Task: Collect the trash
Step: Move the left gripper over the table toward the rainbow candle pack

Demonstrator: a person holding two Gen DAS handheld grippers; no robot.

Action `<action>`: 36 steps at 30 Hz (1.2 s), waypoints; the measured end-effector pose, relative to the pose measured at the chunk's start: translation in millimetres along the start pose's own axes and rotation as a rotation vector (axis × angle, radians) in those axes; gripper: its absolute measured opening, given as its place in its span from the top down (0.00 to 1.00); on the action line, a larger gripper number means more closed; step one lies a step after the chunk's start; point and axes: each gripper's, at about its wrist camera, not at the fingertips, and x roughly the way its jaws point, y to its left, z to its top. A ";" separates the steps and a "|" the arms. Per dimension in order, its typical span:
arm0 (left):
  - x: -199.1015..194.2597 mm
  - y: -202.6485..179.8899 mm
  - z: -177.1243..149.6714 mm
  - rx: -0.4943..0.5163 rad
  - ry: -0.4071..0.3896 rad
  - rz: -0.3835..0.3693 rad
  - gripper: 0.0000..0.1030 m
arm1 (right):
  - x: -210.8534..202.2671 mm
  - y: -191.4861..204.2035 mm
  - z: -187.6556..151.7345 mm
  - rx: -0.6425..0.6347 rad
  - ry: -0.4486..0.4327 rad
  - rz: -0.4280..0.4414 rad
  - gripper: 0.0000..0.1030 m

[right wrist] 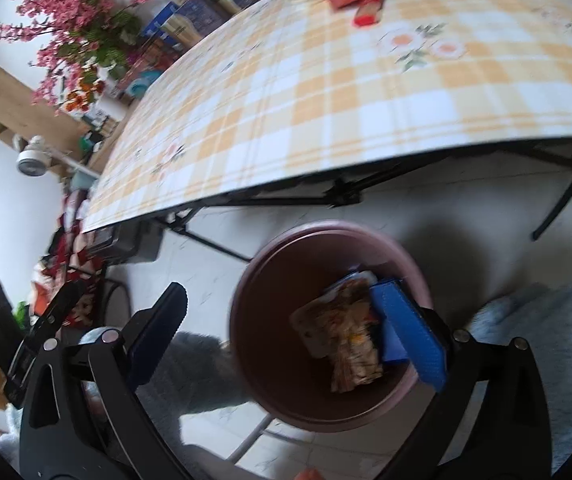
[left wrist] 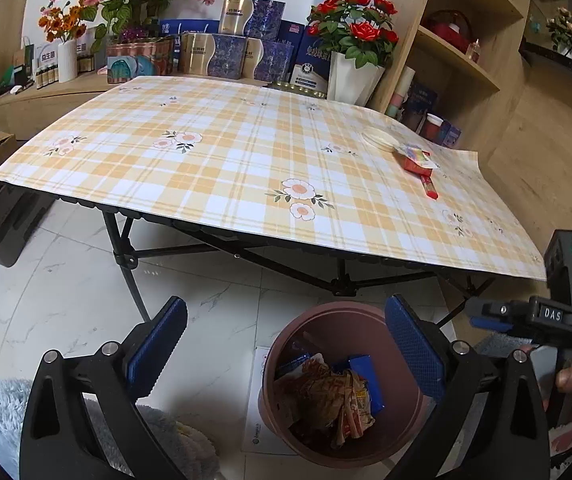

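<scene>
Both the left hand-held gripper (left wrist: 286,344) and right hand-held gripper (right wrist: 297,332) hang with fingers spread, empty, over the brown bin (left wrist: 282,334) already holding wrappers (left wrist: 331,398). Next, I judge, comes reaching to the surface (left wrist: 226,168) far corner for the red packets (left wrist: 415,160).

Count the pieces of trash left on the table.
3 that I can make out: a red packet with a colourful wrapper on top, and a small red stick pack just in front. More may be hidden beneath.
</scene>
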 end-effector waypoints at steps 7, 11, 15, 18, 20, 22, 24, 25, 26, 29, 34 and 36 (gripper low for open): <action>6.4 -1.3 -0.9 0.002 0.028 0.012 0.06 | -14.8 -6.3 9.7 -0.022 -0.102 -0.098 0.06; 10.8 -0.9 -1.3 0.000 0.045 0.017 0.06 | -18.0 -12.5 11.7 -0.020 -0.128 -0.122 0.06; 15.1 1.1 -1.8 -0.015 0.063 0.025 0.06 | -18.8 -20.0 15.0 0.005 -0.139 -0.125 0.06; 19.1 3.7 -1.7 -0.029 0.078 0.031 0.06 | -21.4 -22.8 17.3 0.018 -0.155 -0.127 0.06; 21.4 5.2 -1.0 -0.038 0.086 0.036 0.06 | -24.3 -25.0 20.5 0.023 -0.171 -0.133 0.06; 23.1 5.4 0.7 -0.043 0.090 0.041 0.06 | -28.1 -25.0 24.1 0.025 -0.186 -0.135 0.06; 25.6 5.2 3.4 -0.046 0.093 0.045 0.06 | -33.0 -26.2 28.9 0.019 -0.211 -0.140 0.06; 27.7 4.7 6.0 -0.047 0.095 0.047 0.06 | -34.9 -26.4 30.7 0.014 -0.222 -0.143 0.06; 30.0 3.0 9.1 -0.041 0.096 0.051 0.06 | -37.5 -26.8 33.7 0.006 -0.238 -0.152 0.06; 37.5 -8.2 22.6 0.006 0.097 0.044 0.06 | -45.1 -27.8 42.0 -0.021 -0.277 -0.183 0.06; 54.5 -42.7 62.3 0.089 0.081 -0.032 0.06 | -59.0 -29.7 59.6 -0.076 -0.342 -0.240 0.06; 64.4 -58.4 78.9 0.110 0.082 -0.074 0.06 | -64.6 -30.3 67.5 -0.108 -0.380 -0.275 0.06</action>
